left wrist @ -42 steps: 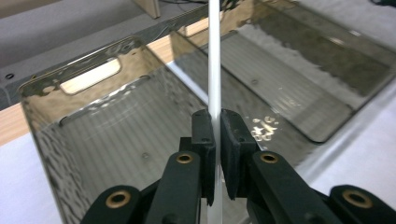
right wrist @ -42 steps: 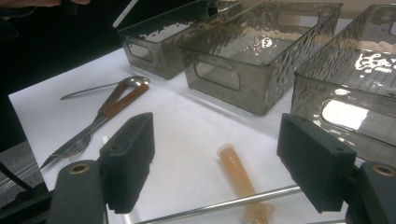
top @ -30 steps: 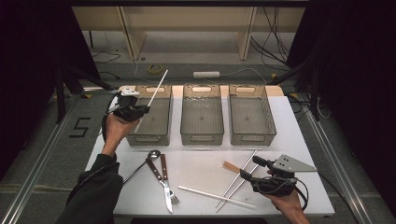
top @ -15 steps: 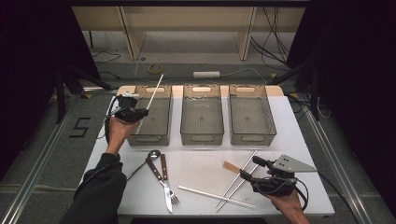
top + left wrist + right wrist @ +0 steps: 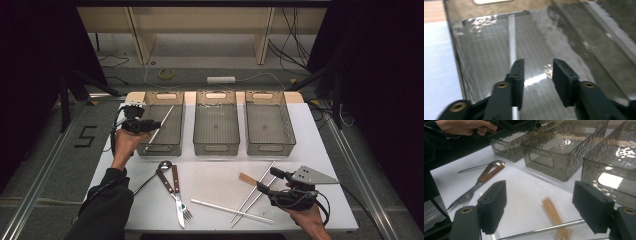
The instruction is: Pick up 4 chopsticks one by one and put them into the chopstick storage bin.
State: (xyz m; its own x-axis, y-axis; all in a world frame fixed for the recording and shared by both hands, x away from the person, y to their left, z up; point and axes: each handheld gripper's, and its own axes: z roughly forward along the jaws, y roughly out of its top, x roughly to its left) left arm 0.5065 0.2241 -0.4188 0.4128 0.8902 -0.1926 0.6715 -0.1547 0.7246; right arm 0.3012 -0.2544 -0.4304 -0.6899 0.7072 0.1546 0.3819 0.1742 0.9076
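Sorting cutlery, we have just been opening the left gripper (image 5: 150,125); its jaws stand apart, the white chopstick (image 5: 162,122) released into the left bin (image 5: 176,111) at ten o'clock. Our right gripper (image 5: 267,181) waits open. Remaining: spoon (image 5: 162,166), fork (image 5: 181,202), chopsticks (image 5: 252,197).

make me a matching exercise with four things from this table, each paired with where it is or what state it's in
Things:
1. white stick
2. spoon
3. left claw
4. right claw

Places or states:
A. open, over the pale-handled utensil on the white table
B. lying in the left bin
C. on the table beside two brown-handled pieces of cutlery
D. jaws have just been opening, above the left bin's floor

Pairs: 1-B, 2-C, 3-D, 4-A
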